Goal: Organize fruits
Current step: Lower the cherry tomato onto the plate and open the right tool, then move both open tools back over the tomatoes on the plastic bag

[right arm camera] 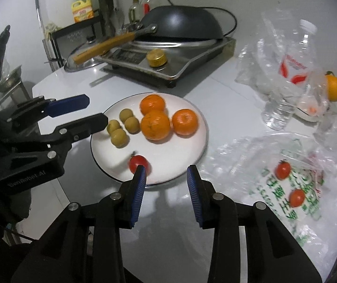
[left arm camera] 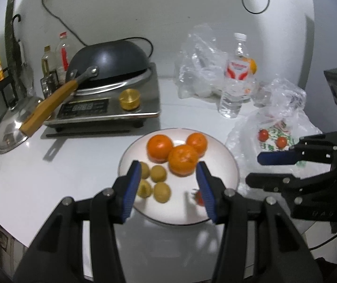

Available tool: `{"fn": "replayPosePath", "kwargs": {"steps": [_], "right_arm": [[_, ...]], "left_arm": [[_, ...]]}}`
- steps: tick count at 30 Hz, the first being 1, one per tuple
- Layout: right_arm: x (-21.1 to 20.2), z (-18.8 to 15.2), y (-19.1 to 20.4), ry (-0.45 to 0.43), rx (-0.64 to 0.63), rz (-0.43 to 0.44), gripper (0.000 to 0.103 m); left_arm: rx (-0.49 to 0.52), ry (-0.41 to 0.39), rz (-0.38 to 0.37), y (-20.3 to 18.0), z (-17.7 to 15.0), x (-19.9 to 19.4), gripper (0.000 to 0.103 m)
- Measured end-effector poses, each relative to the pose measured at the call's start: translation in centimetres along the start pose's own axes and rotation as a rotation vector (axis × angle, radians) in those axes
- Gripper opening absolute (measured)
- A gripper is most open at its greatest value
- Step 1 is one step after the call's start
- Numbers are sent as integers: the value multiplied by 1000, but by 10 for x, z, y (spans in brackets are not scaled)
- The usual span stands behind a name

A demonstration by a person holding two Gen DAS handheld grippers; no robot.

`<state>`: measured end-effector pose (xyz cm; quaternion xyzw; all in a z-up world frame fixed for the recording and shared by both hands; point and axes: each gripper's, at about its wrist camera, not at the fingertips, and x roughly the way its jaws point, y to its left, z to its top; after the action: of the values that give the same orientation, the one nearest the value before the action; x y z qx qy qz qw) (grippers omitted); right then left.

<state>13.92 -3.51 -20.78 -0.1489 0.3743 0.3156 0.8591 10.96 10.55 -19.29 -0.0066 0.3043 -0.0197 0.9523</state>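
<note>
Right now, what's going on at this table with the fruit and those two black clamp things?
A person is sorting fruit onto a white plate with a handheld gripper in each hand. Three oranges, four small green fruits and one cherry tomato already sit on it. The right gripper is open and empty over the plate's near edge, just beside that tomato. The left gripper hovers open over the plate, holding nothing. Two more cherry tomatoes lie in a plastic bag to the right.

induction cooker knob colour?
Gold, brass-like knob on the steel cooker; clearest in the right wrist view.
</note>
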Motion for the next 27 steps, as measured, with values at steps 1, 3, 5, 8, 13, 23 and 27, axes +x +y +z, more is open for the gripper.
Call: {"fn": "replayPosePath", "kwargs": {"steps": [1, 3, 5, 8, 13, 23, 27], "right_arm": [[-2, -1, -3, -4, 4, -2, 38], [-9, -5, -11, -13, 16, -8, 38], [-14, -10, -18, -18, 27, -13, 38], [-22, -16, -29, -27, 41, -23, 38], [-34, -27, -48, -42, 64, -43, 38], [-48, -50, -95, -60, 132, -83, 38], [-50, -57, -113, -60, 158, -99, 38]], "left_arm": [[9, 0, -4, -4, 1, 0, 50], [26, -2, -13, -14, 4, -1, 50], [42, -6, -20, -24, 6, -2, 50], [60, -4, -32, -39, 9, -2, 50], [96, -4, -55, -66, 14, 1, 50], [167, 4, -87, -118, 28, 10, 50], [184, 12, -98, -134, 33, 17, 50]]}}
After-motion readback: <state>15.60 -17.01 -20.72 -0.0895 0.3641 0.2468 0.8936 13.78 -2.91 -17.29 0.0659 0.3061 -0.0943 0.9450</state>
